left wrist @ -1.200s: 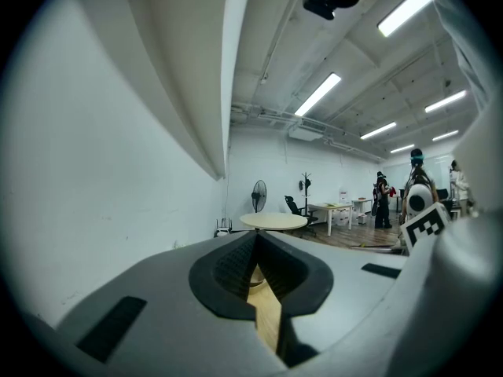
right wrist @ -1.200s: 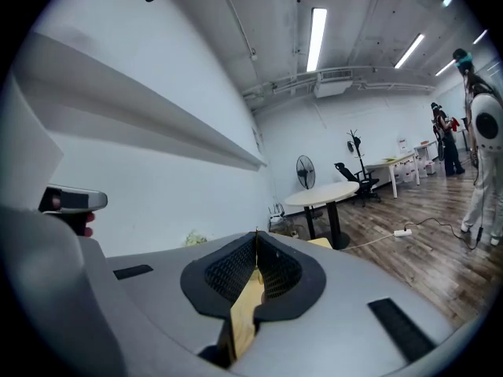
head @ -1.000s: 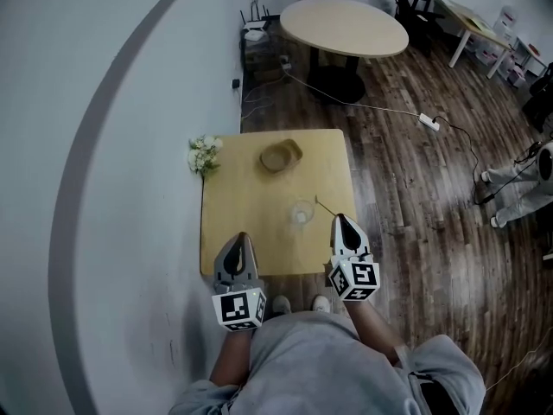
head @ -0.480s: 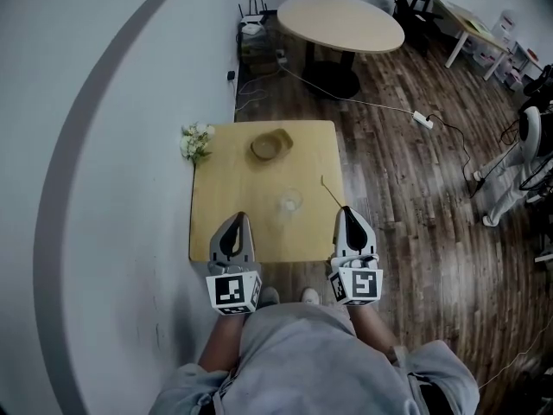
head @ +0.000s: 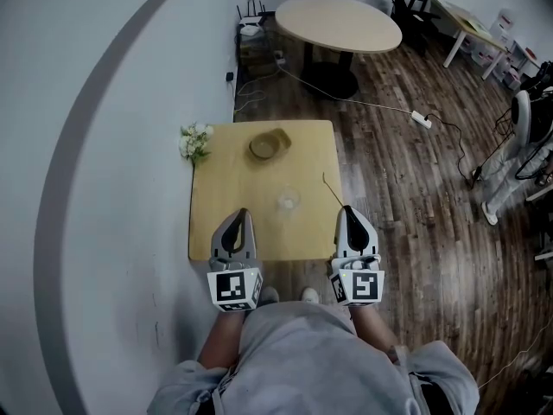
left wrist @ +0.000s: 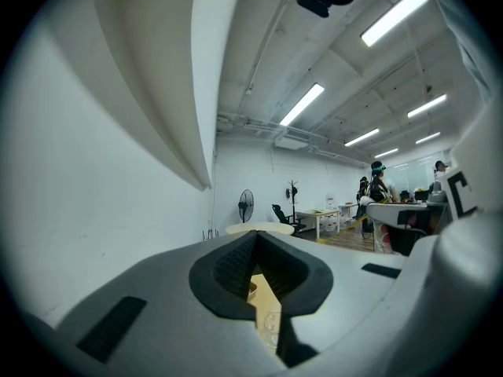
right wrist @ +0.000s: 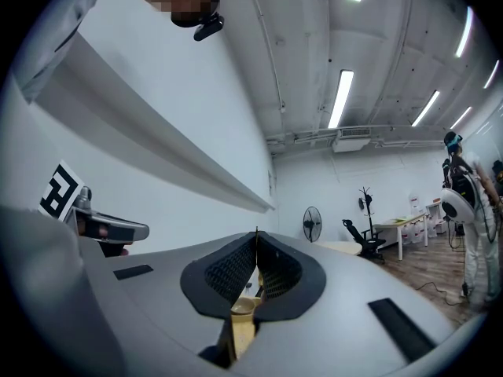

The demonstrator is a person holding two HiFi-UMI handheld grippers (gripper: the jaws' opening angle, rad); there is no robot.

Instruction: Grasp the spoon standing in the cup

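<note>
A clear glass cup (head: 288, 200) stands on the square wooden table (head: 226, 193), right of its middle. The thin spoon (head: 331, 188) is out of the cup. It slants up from the tip of my right gripper (head: 345, 211), over the table's right edge, with the jaws shut on its lower end. In the right gripper view the spoon (right wrist: 256, 233) shows as a fine line above the closed jaw tips of that gripper (right wrist: 257, 243). My left gripper (head: 235, 218) hangs shut and empty over the table's near edge. The left gripper (left wrist: 257, 236) looks through its hollow at the cup (left wrist: 270, 325).
A shallow wooden bowl (head: 269, 145) sits at the table's far side, and a small bunch of flowers (head: 194, 140) at its far left corner. The white wall runs along the left. A round table (head: 339, 22), a cable with a power strip (head: 421, 119) and a person (head: 517, 141) are beyond.
A second ago both grippers were farther over the table, with the spoon tip close to the cup. They have drawn back toward the near edge, and the spoon came with the right gripper.
</note>
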